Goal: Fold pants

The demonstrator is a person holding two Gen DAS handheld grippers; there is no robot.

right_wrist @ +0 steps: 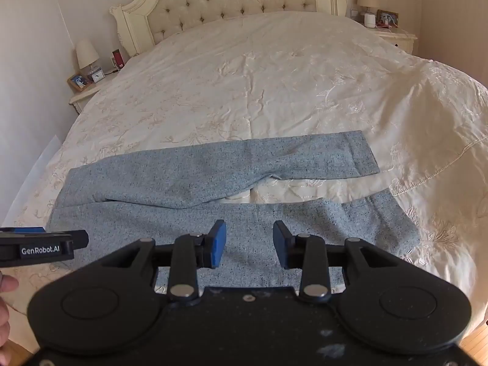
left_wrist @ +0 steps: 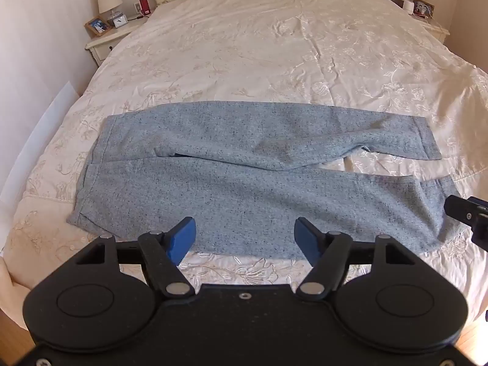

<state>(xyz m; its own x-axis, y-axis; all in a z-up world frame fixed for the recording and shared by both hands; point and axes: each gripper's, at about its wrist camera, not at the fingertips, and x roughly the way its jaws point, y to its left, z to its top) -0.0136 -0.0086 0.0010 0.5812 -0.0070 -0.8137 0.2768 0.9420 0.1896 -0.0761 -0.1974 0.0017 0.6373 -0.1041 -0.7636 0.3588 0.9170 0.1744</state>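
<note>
Grey-blue speckled pants (left_wrist: 244,164) lie flat across the near part of the bed, waist to the left, both legs stretched right with a gap between the cuffs. They also show in the right wrist view (right_wrist: 231,189). My left gripper (left_wrist: 245,238) is open and empty, hovering over the near edge of the near leg. My right gripper (right_wrist: 249,244) is open and empty over the near leg, toward the cuff end. The right gripper's body shows at the left wrist view's right edge (left_wrist: 469,213); the left gripper shows at the right wrist view's left edge (right_wrist: 39,245).
The bed has a cream embroidered bedspread (left_wrist: 259,45) and a tufted headboard (right_wrist: 231,3). Nightstands with lamps, frames and a clock stand at both sides (left_wrist: 113,27) (right_wrist: 393,30). A white wall runs along the left (left_wrist: 30,61). Wooden floor shows at the bottom right (right_wrist: 479,341).
</note>
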